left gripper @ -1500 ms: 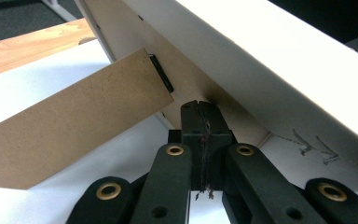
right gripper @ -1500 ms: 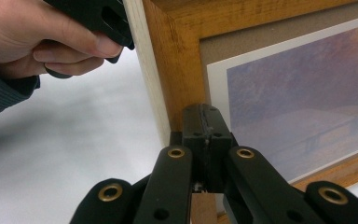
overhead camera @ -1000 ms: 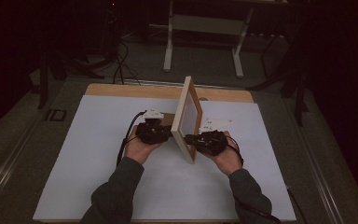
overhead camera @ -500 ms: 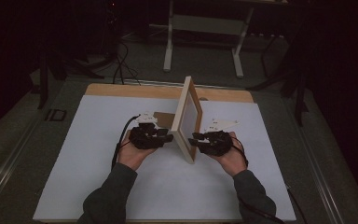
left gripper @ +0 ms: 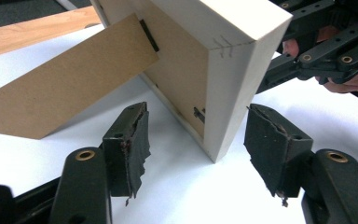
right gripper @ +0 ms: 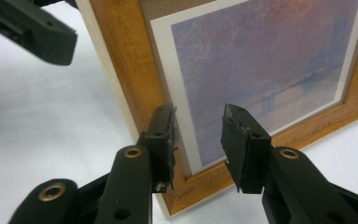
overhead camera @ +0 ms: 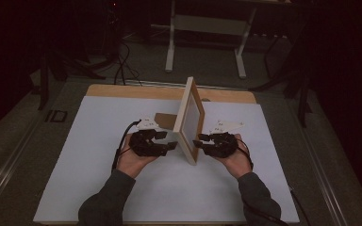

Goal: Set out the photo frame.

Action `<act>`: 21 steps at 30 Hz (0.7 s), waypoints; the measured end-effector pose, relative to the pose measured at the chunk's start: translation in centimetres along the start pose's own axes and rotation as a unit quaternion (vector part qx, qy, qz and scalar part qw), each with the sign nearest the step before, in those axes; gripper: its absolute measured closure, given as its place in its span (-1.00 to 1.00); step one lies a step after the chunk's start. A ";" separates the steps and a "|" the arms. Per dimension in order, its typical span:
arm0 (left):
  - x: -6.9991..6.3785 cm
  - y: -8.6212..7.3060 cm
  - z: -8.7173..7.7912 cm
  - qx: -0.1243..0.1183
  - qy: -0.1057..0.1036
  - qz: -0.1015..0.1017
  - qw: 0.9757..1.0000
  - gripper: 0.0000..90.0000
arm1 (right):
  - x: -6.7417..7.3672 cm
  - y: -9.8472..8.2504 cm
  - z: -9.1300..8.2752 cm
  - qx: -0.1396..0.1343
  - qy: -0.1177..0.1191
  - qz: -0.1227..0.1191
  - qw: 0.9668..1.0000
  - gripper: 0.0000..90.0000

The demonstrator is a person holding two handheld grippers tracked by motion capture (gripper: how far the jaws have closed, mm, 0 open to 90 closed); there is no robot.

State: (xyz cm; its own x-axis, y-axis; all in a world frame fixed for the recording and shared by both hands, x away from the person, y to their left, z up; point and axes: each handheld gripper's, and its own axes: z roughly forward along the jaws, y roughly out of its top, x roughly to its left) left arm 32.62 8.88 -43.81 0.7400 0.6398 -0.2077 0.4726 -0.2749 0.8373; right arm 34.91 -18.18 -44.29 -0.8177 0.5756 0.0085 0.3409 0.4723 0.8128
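Observation:
A wooden picture frame (overhead camera: 191, 117) stands upright on the white sheet, propped by its brown easel back (overhead camera: 165, 121). My left gripper (overhead camera: 172, 145) is at its back side and my right gripper (overhead camera: 197, 142) at its picture side, both low near the front corner. In the left gripper view the frame's pale corner (left gripper: 223, 60) sits between the open jaws of my left gripper (left gripper: 200, 135), and neither pad touches it. My right gripper (right gripper: 198, 135) stands open in front of the print (right gripper: 261, 56). Both pairs of jaws have just been opening.
The white sheet (overhead camera: 99, 155) covers a wooden table whose far edge (overhead camera: 136, 90) shows bare. Beyond it stand a white stand's legs (overhead camera: 172, 52) and cables on a dark floor. The person's sleeves come in at the bottom.
Both grippers were shut on the frame's lower edge and have opened and let go. The left gripper has drawn back a little from the frame, which stays standing.

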 end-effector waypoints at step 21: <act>-1.8 1.6 1.4 -0.018 0.009 0.002 1.000 -0.34 | -0.3 -0.7 0.0 -0.005 -0.003 0.016 1.000 0.33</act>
State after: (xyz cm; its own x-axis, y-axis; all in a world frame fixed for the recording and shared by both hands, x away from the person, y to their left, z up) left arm 32.72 6.31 -42.83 0.7327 0.6521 -0.1946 0.4517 -0.2521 0.8558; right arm 34.90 -18.72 -44.87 -0.8037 0.5942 0.0317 0.3630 0.4473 0.8174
